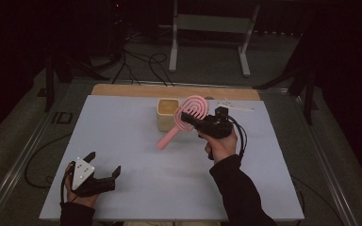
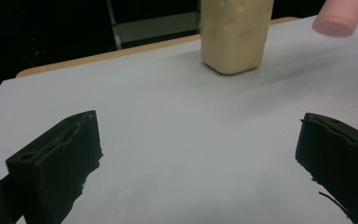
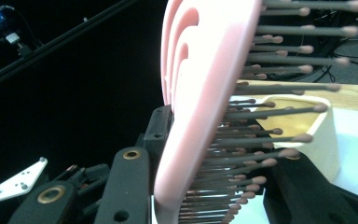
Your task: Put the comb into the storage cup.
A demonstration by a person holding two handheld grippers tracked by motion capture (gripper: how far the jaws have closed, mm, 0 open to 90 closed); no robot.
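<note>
High view — right gripper [image 1: 188, 118] clamped on head of pink plastic hairbrush with looped vented back [image 1: 183, 118], held above white table [image 1: 122, 141]. Brush's long axis slants, handle pointing down-left, head just beside cream square cup [image 1: 166, 113]. Right hand nearer; left gripper [image 1: 104, 165] well apart at near edge, jaws wide, empty.

Left gripper view — cup [image 2: 235, 32] ahead, pink handle tip [image 2: 338, 18] beside it.

Right gripper view — grey bristles [image 3: 261, 116] face cup's mouth [image 3: 303, 121].
</note>
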